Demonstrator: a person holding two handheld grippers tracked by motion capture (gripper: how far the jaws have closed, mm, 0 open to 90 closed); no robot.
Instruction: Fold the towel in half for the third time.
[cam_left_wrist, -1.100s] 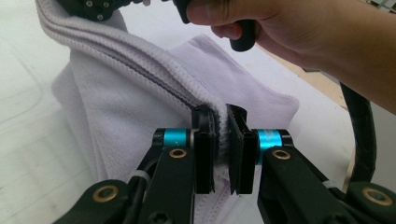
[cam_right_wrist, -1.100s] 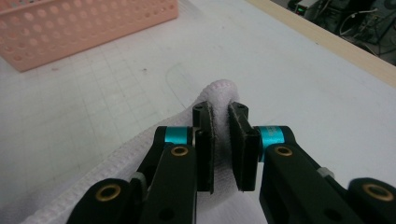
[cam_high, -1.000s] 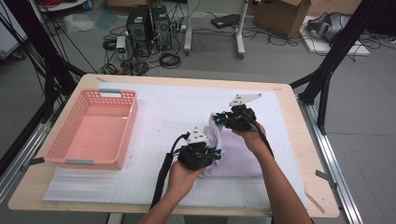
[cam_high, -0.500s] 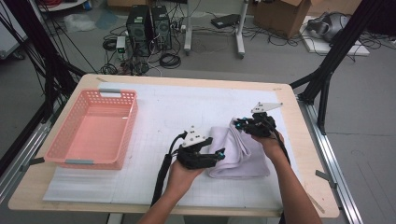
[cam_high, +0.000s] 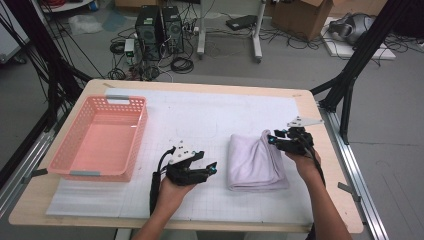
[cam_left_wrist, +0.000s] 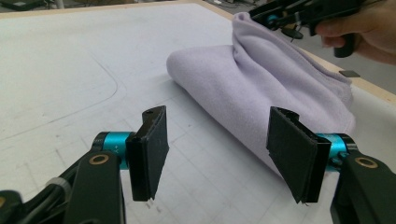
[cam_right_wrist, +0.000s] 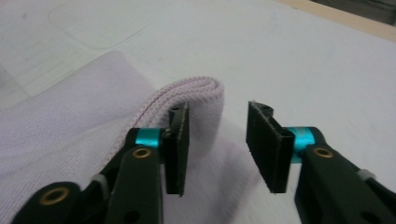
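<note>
While its jaws just opened, right claw (cam_right_wrist: 217, 144) straddles towel (cam_right_wrist: 70, 135) edge — unpinched.

A lab or test workshop is showing itself here rather than a home. Black metal framing (cam_high: 47, 75) is standing around a plain wooden table (cam_high: 210, 86) that is wearing a white gridded mat (cam_high: 200, 115). Behind it, two computer towers (cam_high: 160, 27) are sitting on a bare grey floor (cam_high: 400, 150) among loose cables (cam_high: 175, 62) (tangled, unboxed), and cardboard boxes (cam_high: 305, 15) are waiting along the back.
</note>
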